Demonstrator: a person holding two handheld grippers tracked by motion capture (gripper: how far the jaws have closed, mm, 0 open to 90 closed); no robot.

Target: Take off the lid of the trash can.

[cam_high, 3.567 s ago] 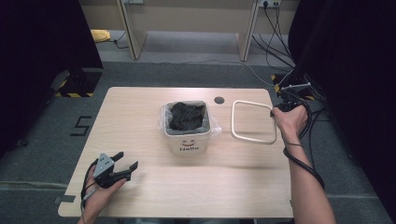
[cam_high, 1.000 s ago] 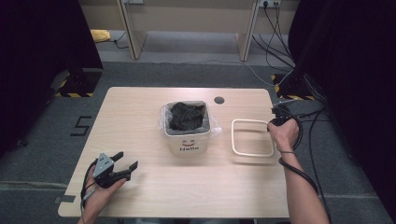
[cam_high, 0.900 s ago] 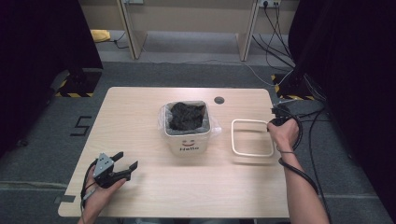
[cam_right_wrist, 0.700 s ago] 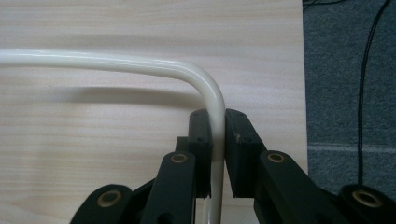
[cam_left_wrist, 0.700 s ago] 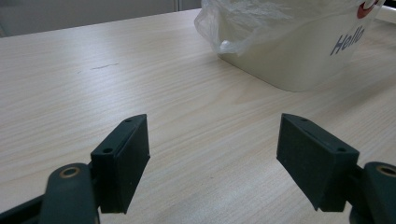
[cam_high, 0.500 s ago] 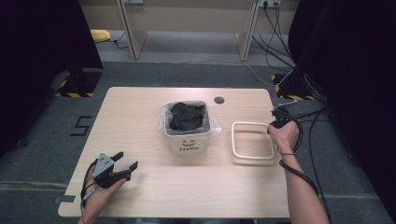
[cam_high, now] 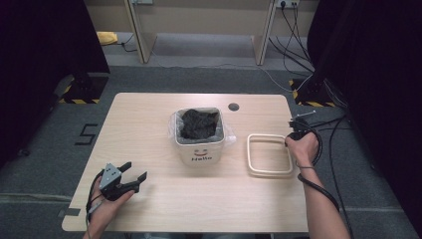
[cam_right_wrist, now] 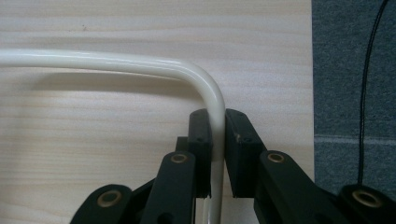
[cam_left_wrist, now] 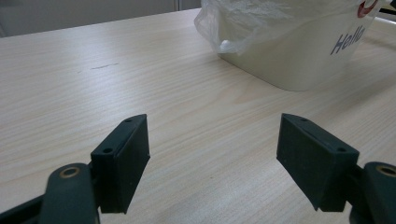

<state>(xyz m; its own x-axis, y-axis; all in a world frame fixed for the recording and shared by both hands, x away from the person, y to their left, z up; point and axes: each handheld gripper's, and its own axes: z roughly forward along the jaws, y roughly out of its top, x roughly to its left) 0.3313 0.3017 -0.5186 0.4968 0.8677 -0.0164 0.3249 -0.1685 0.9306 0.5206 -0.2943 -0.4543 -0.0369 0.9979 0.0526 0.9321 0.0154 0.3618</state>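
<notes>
One wooden table [cam_high: 164, 209] carries the whole arrangement. One cream bin [cam_high: 200, 149], printed "Hello" and lined with a clear plastic bag [cam_left_wrist: 243, 23], stands near the table's middle; the bag's edge is folded out over the rim, and a dark crumpled mass fills the inside. One cream rounded-square frame [cam_high: 269, 155], probably the ring that clamps the bag onto the bin's rim, lies flat just beside the bin, toward the table's right edge, apart from the bin. The right gripper [cam_right_wrist: 218, 140] pinches the frame's right-hand rail just below a corner, jaws pressed on the tube from both sides, a grip that suits carrying the frame level. The left gripper [cam_high: 130, 179] rests low near the front left corner, well apart from the bin; its two jaws stand spread with nothing between them, apparently waiting to steady the bin. Count: one table, one bin, one bag, one frame, two grippers.
</notes>
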